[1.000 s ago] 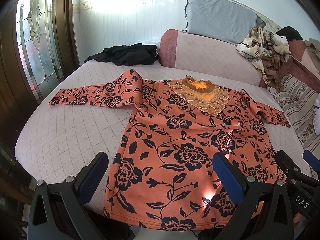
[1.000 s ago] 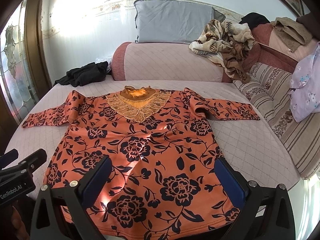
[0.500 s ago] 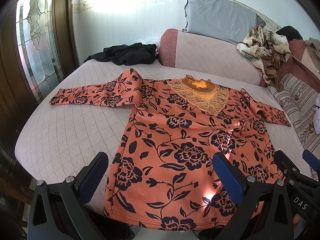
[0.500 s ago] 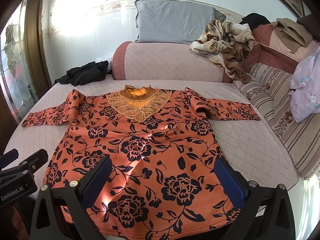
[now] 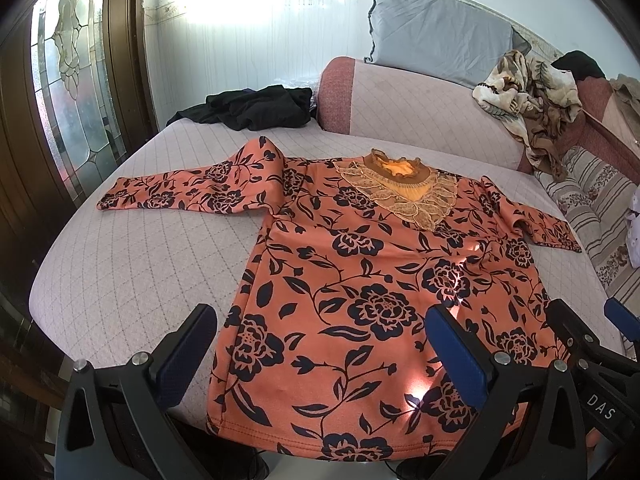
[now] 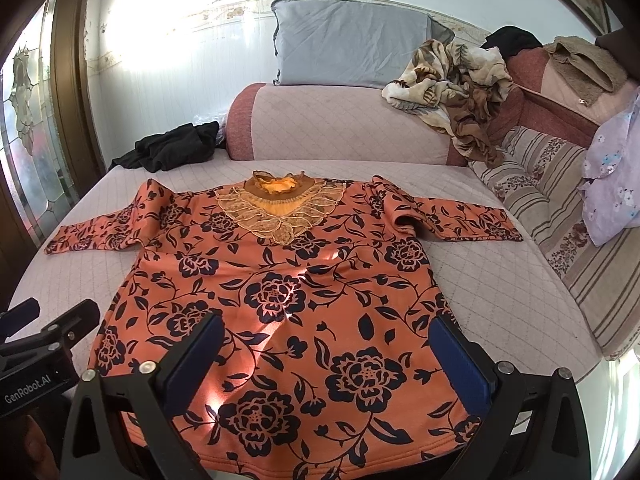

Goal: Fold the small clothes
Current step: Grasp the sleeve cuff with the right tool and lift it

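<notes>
An orange long-sleeved top (image 5: 360, 280) (image 6: 280, 292) with black flowers and a lace collar lies flat, face up, on the pink quilted bed (image 5: 140, 264) (image 6: 492, 280). Both sleeves are spread out sideways and the hem is nearest to me. My left gripper (image 5: 320, 332) hovers open above the hem's left half, holding nothing. My right gripper (image 6: 326, 340) hovers open above the hem's right half, also holding nothing. Each gripper shows at the edge of the other's view.
A black garment (image 5: 256, 110) lies at the bed's far left corner. A pink bolster (image 6: 340, 124) with a grey pillow (image 6: 352, 40) and a crumpled patterned blanket (image 6: 452, 76) runs along the back. Striped cushions (image 6: 568, 216) line the right side; a glass-panelled door (image 5: 68, 92) stands left.
</notes>
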### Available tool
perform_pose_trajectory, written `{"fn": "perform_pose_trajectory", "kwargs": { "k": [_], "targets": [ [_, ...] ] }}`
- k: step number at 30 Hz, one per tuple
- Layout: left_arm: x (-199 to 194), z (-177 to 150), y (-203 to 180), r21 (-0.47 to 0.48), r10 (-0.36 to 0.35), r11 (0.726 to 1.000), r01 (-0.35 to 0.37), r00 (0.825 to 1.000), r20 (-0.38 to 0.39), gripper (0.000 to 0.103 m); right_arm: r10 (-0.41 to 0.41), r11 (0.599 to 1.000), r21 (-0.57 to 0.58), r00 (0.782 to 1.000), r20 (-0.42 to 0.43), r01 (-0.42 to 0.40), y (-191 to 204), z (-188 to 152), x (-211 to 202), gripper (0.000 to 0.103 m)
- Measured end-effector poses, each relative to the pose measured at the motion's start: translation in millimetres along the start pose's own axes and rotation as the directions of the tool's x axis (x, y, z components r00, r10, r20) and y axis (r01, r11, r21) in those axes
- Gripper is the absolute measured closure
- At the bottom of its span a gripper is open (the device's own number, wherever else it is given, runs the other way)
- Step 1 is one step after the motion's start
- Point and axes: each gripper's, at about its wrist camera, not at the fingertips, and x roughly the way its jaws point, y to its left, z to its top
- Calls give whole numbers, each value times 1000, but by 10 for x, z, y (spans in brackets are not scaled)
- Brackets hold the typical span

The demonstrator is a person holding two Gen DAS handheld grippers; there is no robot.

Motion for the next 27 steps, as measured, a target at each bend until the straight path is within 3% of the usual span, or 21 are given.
{"fn": "perform_pose_trajectory", "kwargs": {
  "k": [5, 7, 12, 15, 19, 22, 24, 27],
  "targets": [
    [130, 50, 127, -31, -11, 999, 11, 1000, -19, 0, 32, 999, 5, 999, -12, -32, -68, 26, 54, 0],
    [251, 90, 226, -58, -22, 998, 20, 999, -41, 0, 48, 997, 56, 999, -16, -48, -244, 50, 112, 0],
    [622, 257, 562, -94, 32, 995, -38, 997, -71, 0, 112, 956, 275, 994, -10, -105, -1159, 190, 435, 0],
    [902, 418, 892, -157, 89, 982, -102, 992, -88, 0, 136, 879, 465, 990, -28, -108, -1948, 264, 821, 0],
    [1294, 648, 1343, -261, 150, 949, -175, 982, -114, 0, 217, 654, 745, 976, -21, -130, -3033, 256, 1520, 4],
    [1462, 784, 1566, -308, 215, 922, -236, 972, -99, 0, 235, 538, 833, 972, -5, -126, -3523, 325, 1974, 15],
    [1567, 832, 1665, -326, 244, 909, -260, 966, -90, 0, 204, 533, 843, 978, -42, -75, -3707, 414, 2251, 17],
    [1689, 799, 1757, -321, 286, 900, -294, 956, -73, 0, 174, 507, 861, 983, -60, -37, -3926, 487, 2616, 30]
  ]
}}
